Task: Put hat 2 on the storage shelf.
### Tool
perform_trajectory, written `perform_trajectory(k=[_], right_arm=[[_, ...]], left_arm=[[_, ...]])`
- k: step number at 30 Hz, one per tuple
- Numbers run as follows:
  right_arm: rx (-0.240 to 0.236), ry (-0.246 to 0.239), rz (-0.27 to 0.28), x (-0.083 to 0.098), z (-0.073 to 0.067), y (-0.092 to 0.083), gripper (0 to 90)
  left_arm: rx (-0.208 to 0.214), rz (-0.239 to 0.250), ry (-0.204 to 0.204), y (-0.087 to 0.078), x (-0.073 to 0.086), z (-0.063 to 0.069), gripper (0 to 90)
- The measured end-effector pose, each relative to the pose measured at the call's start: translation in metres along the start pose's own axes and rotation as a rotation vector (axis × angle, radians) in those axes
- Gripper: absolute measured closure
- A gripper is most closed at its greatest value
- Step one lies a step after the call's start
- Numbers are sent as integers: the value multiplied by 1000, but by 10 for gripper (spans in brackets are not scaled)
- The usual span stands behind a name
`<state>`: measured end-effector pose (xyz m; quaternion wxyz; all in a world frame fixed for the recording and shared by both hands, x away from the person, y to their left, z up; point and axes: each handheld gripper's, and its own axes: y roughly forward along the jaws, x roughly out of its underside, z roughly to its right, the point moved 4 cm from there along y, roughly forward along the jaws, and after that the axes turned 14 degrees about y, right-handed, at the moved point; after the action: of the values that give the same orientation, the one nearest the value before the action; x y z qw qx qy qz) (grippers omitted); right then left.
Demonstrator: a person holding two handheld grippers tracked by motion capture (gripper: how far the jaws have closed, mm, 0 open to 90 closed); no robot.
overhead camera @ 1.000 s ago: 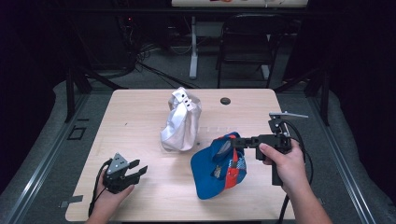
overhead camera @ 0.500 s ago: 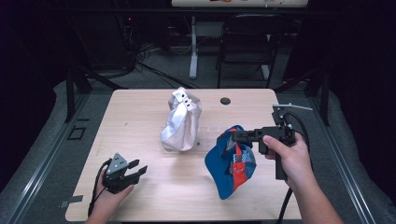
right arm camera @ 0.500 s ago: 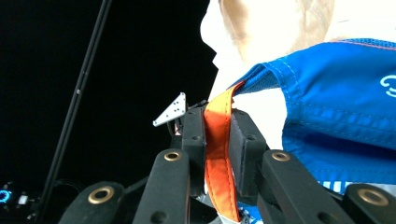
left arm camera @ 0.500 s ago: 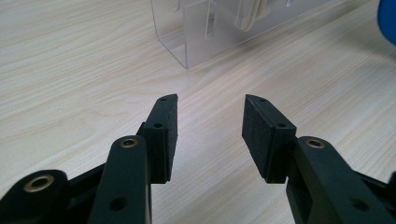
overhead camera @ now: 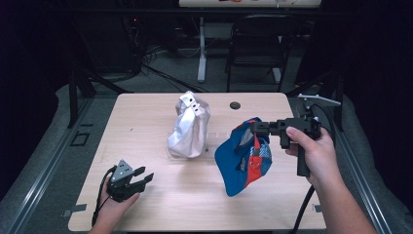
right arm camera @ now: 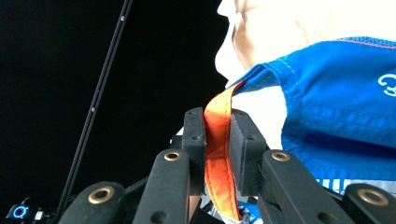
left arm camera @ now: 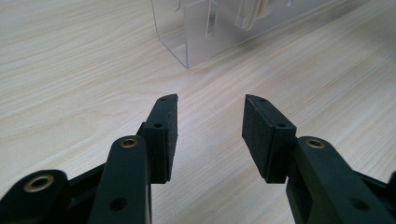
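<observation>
Your right gripper [overhead camera: 257, 127] was clamped tight on the orange strap [right arm camera: 218, 154] of the blue cap [overhead camera: 242, 158]. The strap sat squeezed between the two black jaws. The cap hung down from the jaws, up off the table [overhead camera: 146, 117], over its right side. Near it, to its left, a white cap [overhead camera: 188, 127] sat on a clear stand [left arm camera: 205, 32]. Your left gripper [overhead camera: 143, 179] rested low at the near left of the table, well apart from the blue cap. Its jaws stood apart with nothing between them.
</observation>
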<state>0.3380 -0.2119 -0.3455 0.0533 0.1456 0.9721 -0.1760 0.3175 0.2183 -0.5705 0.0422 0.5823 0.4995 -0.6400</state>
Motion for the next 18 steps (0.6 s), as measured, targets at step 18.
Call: perform_trajectory(k=[18], right_arm=[[6, 6, 75, -29, -27, -7, 780]], left_arm=[[-5, 8, -5, -1, 1, -2, 564]])
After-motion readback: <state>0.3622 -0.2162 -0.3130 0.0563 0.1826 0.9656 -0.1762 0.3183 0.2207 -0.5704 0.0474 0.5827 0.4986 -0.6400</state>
